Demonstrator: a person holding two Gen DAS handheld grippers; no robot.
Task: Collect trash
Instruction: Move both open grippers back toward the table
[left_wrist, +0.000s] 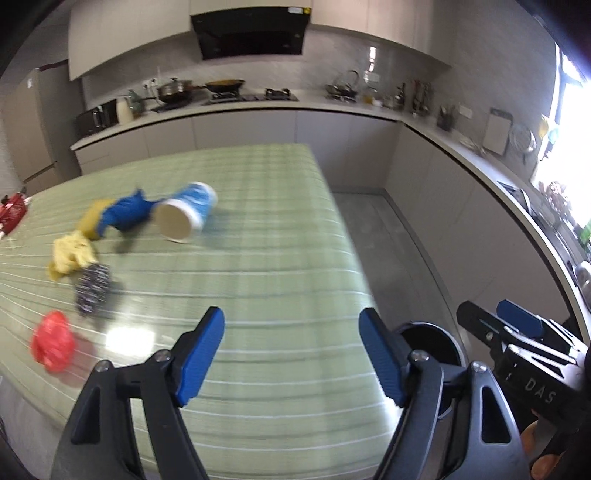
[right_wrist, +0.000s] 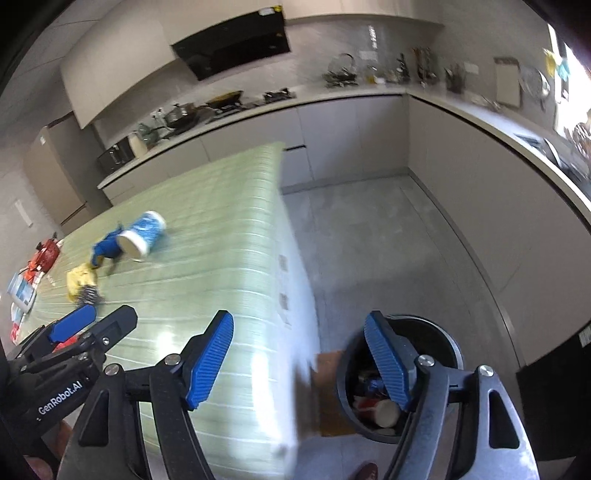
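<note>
Both my left gripper (left_wrist: 291, 354) and right gripper (right_wrist: 299, 360) are gaping and empty, and the tipped blue-and-white paper cup (left_wrist: 188, 212) sits far beyond my fingertips — lying sideways, it'll probably roll if nudged.

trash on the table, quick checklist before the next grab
1. Left gripper empty, open: ok.
2. Right gripper empty, open: ok.
3. Trash bin open on the floor beside the table, already holding trash: ok.
4. Blue paper cup on its side, unobstructed: ok.
5. Table cleared: not ok; red wad, yellow wrapper and blue wrapper remain.
6. Sharp view of the trash: not ok, blurred.
</note>
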